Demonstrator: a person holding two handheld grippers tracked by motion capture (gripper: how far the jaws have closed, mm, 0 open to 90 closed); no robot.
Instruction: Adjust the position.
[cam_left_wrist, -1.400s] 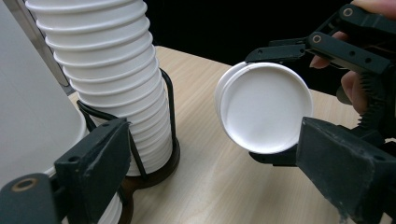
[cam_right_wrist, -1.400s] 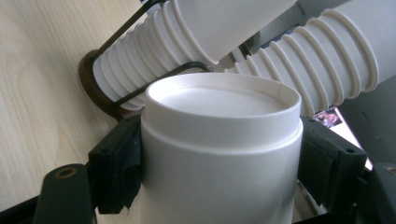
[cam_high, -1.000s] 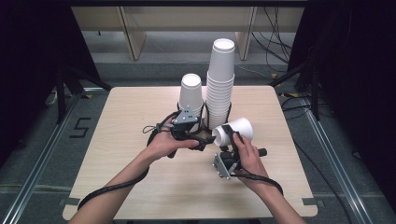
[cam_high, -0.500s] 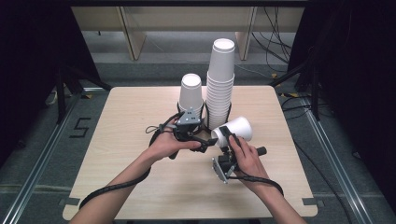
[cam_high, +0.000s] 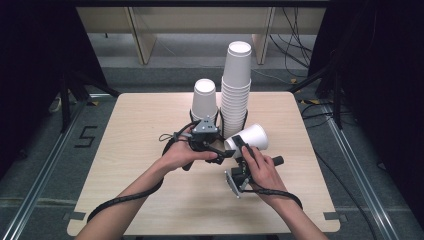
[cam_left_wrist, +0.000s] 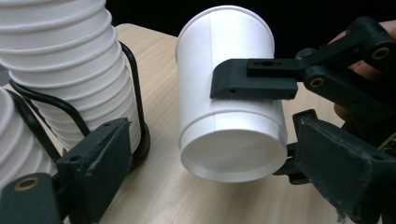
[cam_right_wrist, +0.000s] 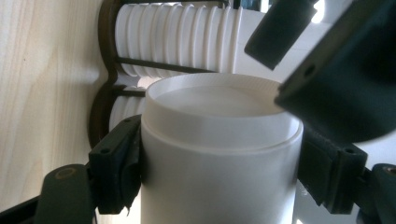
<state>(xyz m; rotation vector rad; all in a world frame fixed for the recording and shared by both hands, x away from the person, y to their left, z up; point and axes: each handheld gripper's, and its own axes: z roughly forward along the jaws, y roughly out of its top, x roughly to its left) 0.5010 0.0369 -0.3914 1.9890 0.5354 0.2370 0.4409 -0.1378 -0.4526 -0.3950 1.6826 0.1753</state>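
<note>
Looking down from the high view, a pale wood surface (cam_high: 125, 150) stands on grey floor amid dark surroundings. The right hand-held gripper (cam_high: 239, 150) clamps a sideways paper cup (cam_high: 250, 137) beside the tall cup stack (cam_high: 236, 85).

Left gripper view: the left hand-held gripper (cam_left_wrist: 210, 172) stands apart, touching nothing; the stack is cut off.

Right gripper view: jaws press the cup's sides.

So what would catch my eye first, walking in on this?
Probably the tall stack of white paper cups in a black wire holder at the table's far middle, with a shorter stack beside it. In front, the right gripper clamps a single cup on its side, the left gripper meeting it.
</note>
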